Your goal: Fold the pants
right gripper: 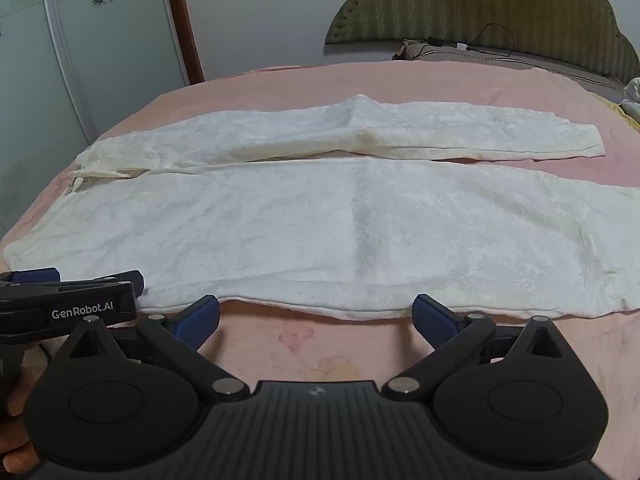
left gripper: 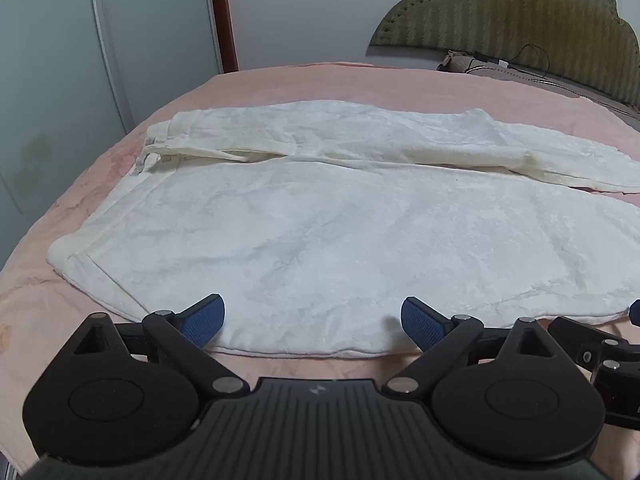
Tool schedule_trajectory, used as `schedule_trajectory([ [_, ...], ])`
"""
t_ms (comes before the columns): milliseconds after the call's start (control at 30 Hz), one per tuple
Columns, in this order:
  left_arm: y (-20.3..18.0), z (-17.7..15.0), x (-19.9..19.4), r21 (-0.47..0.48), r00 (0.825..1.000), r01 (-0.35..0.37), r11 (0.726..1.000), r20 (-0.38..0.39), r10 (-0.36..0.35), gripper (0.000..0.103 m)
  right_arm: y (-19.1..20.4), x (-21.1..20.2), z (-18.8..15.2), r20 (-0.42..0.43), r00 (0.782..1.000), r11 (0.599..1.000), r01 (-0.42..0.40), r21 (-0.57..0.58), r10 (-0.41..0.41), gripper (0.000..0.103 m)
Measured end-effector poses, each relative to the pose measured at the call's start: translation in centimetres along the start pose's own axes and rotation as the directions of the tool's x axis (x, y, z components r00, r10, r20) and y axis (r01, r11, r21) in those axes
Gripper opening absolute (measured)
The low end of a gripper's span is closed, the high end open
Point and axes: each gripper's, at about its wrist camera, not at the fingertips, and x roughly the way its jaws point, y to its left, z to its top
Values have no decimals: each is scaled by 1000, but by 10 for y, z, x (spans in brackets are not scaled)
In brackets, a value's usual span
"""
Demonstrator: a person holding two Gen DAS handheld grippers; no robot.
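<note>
White pants [left gripper: 320, 216] lay spread flat on the pink bedspread [left gripper: 120, 120], waistband toward the wardrobe [left gripper: 60, 80], both legs side by side running toward the green headboard [left gripper: 520, 12]. Left gripper [left gripper: 313, 320] hovered at the pants' near edge, jaws wide apart, holding nothing. Right gripper [right gripper: 316, 316] sat just short of that same edge, jaws likewise spread, empty.

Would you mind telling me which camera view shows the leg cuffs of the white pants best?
The right wrist view: the far leg's cuff lies fully in frame on the pink bedspread. In the left wrist view the white pants run off the right edge, cuffs cropped.
</note>
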Motion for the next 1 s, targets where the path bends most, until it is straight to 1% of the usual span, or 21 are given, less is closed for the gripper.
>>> schedule_trajectory([
  [200, 0, 0, 1, -1, 1000, -4, 1000, -5, 4, 97, 0, 0, -1, -2, 1000, 1000, -2, 7, 2, 103],
  [333, -1, 0, 4, 10, 999, -9, 1000, -30, 10, 97, 0, 3, 0, -21, 1000, 1000, 8, 15, -8, 103],
  [500, -1, 0, 4, 9, 999, -11, 1000, -32, 11, 97, -2, 3, -1, -22, 1000, 1000, 5, 20, -5, 103],
  [800, -1, -1, 2, 14, 1000, -14, 1000, -15, 14, 97, -2, 4, -2, -28, 1000, 1000, -4, 23, 5, 103],
  [1000, 0, -1, 0, 12, 1000, -3, 1000, 4, 3, 97, -3, 4, -2, -29, 1000, 1000, -11, 24, 11, 103],
])
